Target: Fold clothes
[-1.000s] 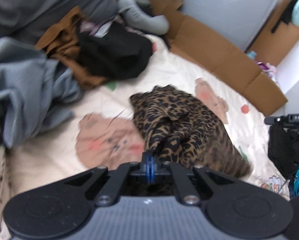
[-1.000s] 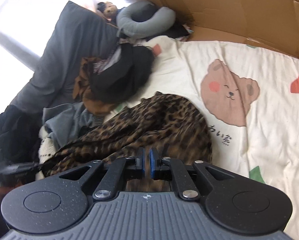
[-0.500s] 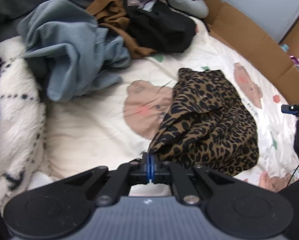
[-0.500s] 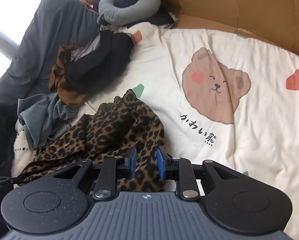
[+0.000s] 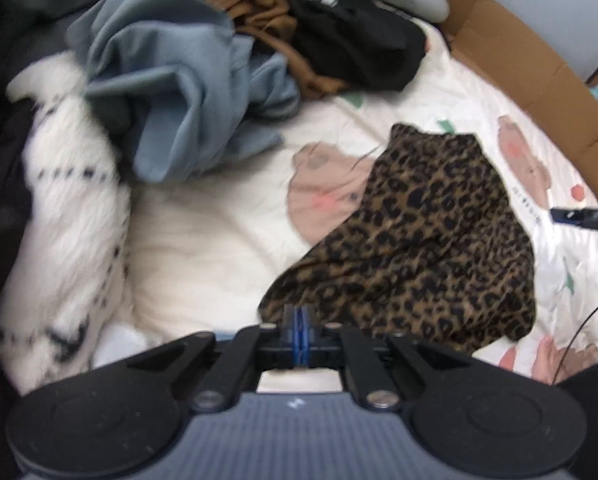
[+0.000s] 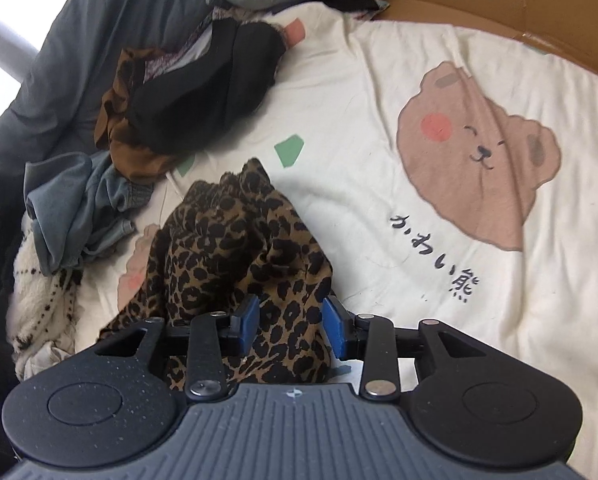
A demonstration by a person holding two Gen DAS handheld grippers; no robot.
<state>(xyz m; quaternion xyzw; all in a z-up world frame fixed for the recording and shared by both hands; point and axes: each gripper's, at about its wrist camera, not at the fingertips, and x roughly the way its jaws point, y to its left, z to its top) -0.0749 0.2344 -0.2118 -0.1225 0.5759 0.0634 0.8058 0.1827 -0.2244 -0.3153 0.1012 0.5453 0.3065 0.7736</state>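
We are seeing the leopard-print garment (image 5: 431, 248) lying bunched on the bear-print sheet (image 6: 419, 128), near the pile of other clothes (image 5: 187, 80).

Our left claw (image 5: 300, 330) is pinched tight at the garment's near corner; whether cloth is caught between its pads, we cannot tell. Our right claw (image 6: 289, 326) is standing spread over the cloth's near edge, gripping nothing.

In the left view the garment's long axis is running from that near corner up and away toward the cardboard (image 5: 539, 80).

Risk, as we are judging it: a one-sided pull is likely dragging the heap askew rather than flattening it, and hidden layers are bunching into a crooked fold.
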